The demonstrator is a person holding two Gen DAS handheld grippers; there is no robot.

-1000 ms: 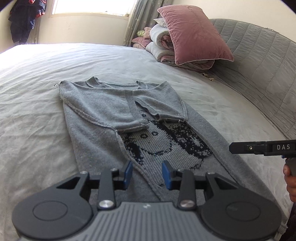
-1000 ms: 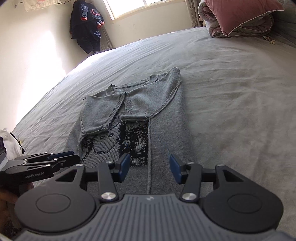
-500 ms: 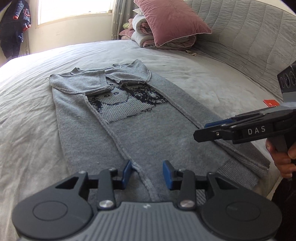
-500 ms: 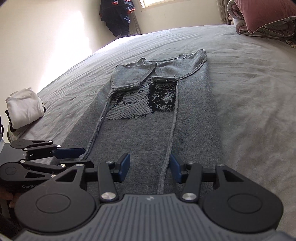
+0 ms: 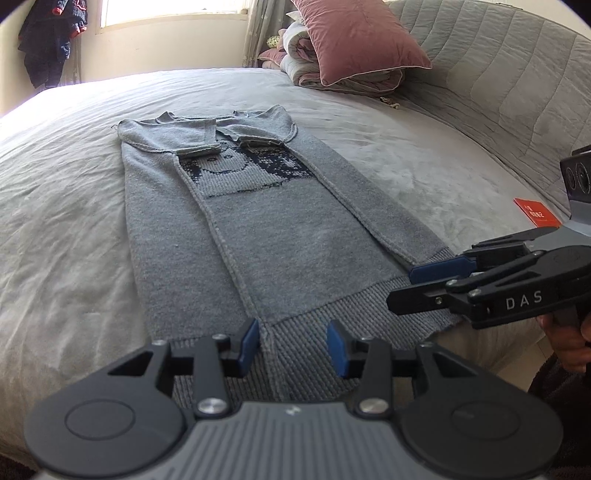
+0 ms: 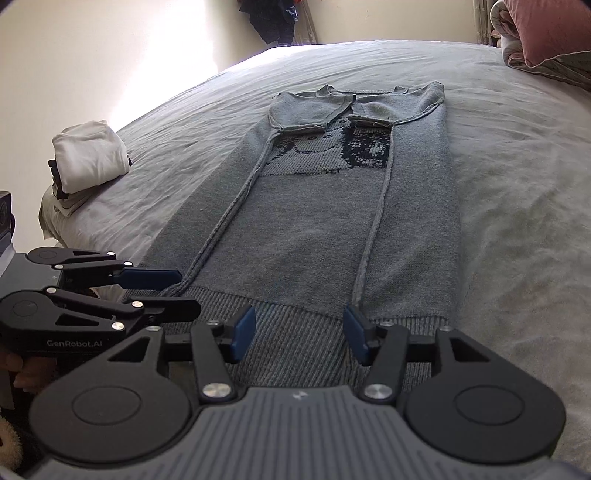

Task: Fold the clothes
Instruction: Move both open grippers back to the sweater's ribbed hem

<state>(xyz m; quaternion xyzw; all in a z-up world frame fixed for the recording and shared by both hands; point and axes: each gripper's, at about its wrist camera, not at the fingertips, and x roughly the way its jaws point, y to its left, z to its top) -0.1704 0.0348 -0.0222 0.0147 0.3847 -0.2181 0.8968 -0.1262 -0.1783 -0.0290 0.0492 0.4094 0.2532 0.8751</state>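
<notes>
While the grey sweater (image 5: pixel 266 229) lay flat on the bed (image 5: pixel 66 221), sides and sleeves folded inward, you held both grippers over its ribbed hem. Your left gripper (image 5: pixel 291 347) had jaws partly open and empty; your right gripper (image 6: pixel 299 334), just opening wider, gripped nothing either.

Bed (image 5: pixel 369 140): wide, grey rumpled sheet.
Headboard (image 5: pixel 517 81): grey, quilted, curved.
Pillow (image 5: pixel 354 37): pink, on folded bedding.
Window (image 5: pixel 166 7): bright daylight.
Wall (image 6: pixel 110 55): cream, sunlit patch.
Dark clothes (image 5: pixel 51 40): hanging beside window.
</notes>
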